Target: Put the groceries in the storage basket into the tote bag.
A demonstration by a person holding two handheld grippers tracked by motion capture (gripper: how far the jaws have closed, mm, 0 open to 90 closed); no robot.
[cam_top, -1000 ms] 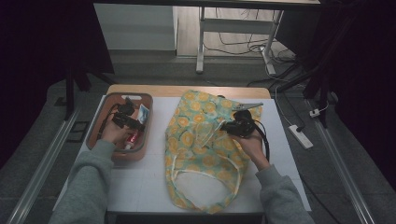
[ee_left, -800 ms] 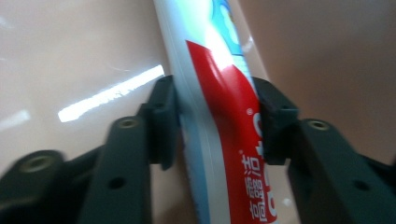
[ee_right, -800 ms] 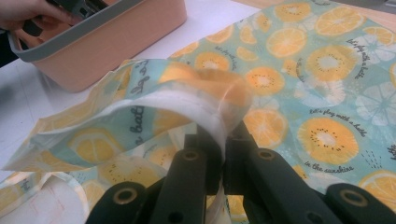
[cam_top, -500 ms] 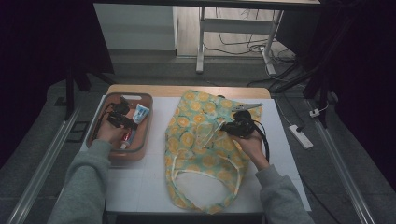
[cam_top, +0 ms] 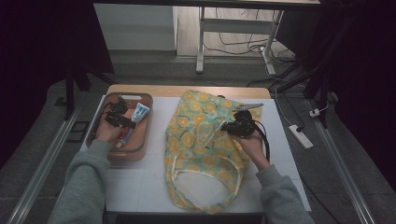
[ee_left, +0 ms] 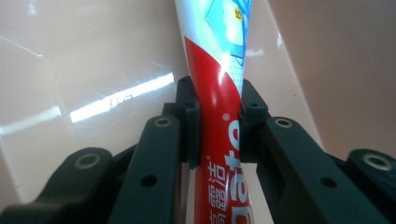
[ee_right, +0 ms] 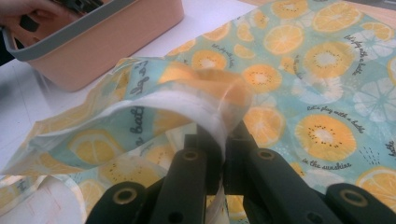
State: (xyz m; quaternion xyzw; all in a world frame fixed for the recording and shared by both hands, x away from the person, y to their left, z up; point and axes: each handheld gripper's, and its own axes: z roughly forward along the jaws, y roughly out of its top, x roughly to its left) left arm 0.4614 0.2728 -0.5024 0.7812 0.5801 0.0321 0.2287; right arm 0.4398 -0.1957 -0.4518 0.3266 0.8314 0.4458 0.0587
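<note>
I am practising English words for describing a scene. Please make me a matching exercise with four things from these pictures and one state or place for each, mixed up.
Things:
1. toothpaste tube
2. pink tray
3. lemon-print bag
4. right gripper

States:
a. spread flat on the white table
b. pinched between the left gripper's pads
c. shut on the bag's rim
d. at the table's left, holding the tube

Pairs: 1-b, 2-d, 3-a, 4-c

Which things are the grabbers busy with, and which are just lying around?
In use: toothpaste tube pinched by left gripper; fruit-print bag, its rim pinched by right gripper; pink tray.

Lying about: power strip on the floor.
</note>
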